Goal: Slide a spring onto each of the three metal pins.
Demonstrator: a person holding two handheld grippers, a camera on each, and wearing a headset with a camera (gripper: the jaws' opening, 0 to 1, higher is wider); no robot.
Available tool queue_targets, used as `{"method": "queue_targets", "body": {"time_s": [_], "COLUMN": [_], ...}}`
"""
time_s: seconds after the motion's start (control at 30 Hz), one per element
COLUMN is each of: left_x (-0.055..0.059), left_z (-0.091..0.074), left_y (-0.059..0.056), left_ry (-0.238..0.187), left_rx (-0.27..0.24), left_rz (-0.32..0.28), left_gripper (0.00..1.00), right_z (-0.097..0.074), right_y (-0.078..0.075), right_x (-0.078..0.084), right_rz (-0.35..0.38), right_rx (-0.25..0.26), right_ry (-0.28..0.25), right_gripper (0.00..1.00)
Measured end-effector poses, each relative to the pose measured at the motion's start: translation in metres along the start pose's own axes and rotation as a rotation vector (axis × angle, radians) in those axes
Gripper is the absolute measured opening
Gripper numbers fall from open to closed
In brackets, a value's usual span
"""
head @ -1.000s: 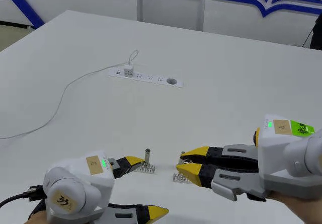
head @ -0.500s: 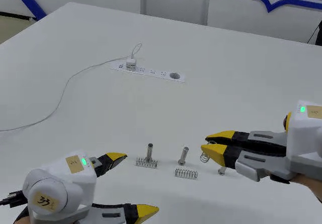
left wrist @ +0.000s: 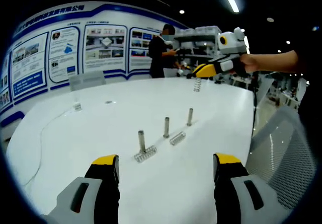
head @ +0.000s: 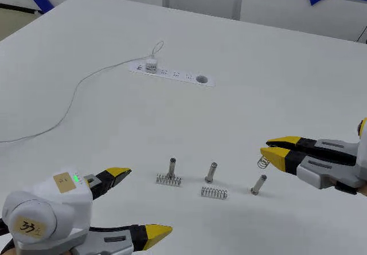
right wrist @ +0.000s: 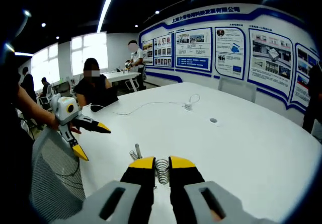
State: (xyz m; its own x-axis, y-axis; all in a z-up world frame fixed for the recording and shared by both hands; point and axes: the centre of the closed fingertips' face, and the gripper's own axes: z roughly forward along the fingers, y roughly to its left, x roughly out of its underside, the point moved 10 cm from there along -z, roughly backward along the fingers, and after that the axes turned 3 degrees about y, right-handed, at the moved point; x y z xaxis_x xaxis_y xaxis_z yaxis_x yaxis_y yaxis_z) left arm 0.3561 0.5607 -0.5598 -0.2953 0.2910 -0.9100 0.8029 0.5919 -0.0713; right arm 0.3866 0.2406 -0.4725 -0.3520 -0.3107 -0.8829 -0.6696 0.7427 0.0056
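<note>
I'm carrying a just-lifted spring (head: 263, 162) in my clamped right claw (head: 265, 147) toward the right pin (head: 258, 184), my left claw (head: 149, 200) hanging wide open.

Sticker (head: 28, 227), left gripper (head: 144, 201): perhaps "33"

The right gripper (head: 271, 148) has pulled back rightward past the rightmost pin (head: 258, 184), one spring (head: 263, 162) clamped in its jaws, raised off the table (head: 86, 48). The left gripper (head: 143, 201) has backed away from the left pin (head: 171, 167).
</note>
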Motion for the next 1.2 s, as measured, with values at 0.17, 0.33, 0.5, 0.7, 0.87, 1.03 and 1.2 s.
{"method": "queue_targets", "body": {"time_s": [0.17, 0.33, 0.5, 0.7, 0.87, 1.03, 1.2], "left_x": [0.002, 0.002, 0.004, 0.005, 0.007, 0.006, 0.007], "left_z": [-0.003, -0.004, -0.006, -0.009, -0.010, -0.012, -0.013], "left_y": [0.003, 0.002, 0.002, 0.005, 0.005, 0.007, 0.008], "left_ry": [0.008, 0.010, 0.020, 0.025, 0.036, 0.028, 0.028], "left_rx": [-0.011, -0.001, 0.000, 0.002, -0.005, -0.014, -0.021], "left_rz": [-0.010, -0.008, -0.009, -0.009, -0.014, -0.021, -0.027], "left_gripper": [0.77, 0.77, 0.77, 0.77, 0.76, 0.76, 0.75], "right_z": [0.000, 0.003, 0.006, 0.016, 0.025, 0.029, 0.030], "right_y": [-0.010, -0.024, -0.034, -0.029, -0.026, -0.026, -0.028], "right_x": [0.008, 0.019, 0.024, 0.034, 0.044, 0.047, 0.048], "right_rz": [0.030, 0.065, 0.123, 0.138, 0.177, 0.171, 0.170], "right_rx": [0.042, 0.097, 0.122, 0.107, 0.105, 0.097, 0.105], "right_ry": [0.012, 0.029, 0.027, 0.052, 0.070, 0.083, 0.084], "right_gripper": [0.10, 0.10, 0.10, 0.10, 0.11, 0.11, 0.11]}}
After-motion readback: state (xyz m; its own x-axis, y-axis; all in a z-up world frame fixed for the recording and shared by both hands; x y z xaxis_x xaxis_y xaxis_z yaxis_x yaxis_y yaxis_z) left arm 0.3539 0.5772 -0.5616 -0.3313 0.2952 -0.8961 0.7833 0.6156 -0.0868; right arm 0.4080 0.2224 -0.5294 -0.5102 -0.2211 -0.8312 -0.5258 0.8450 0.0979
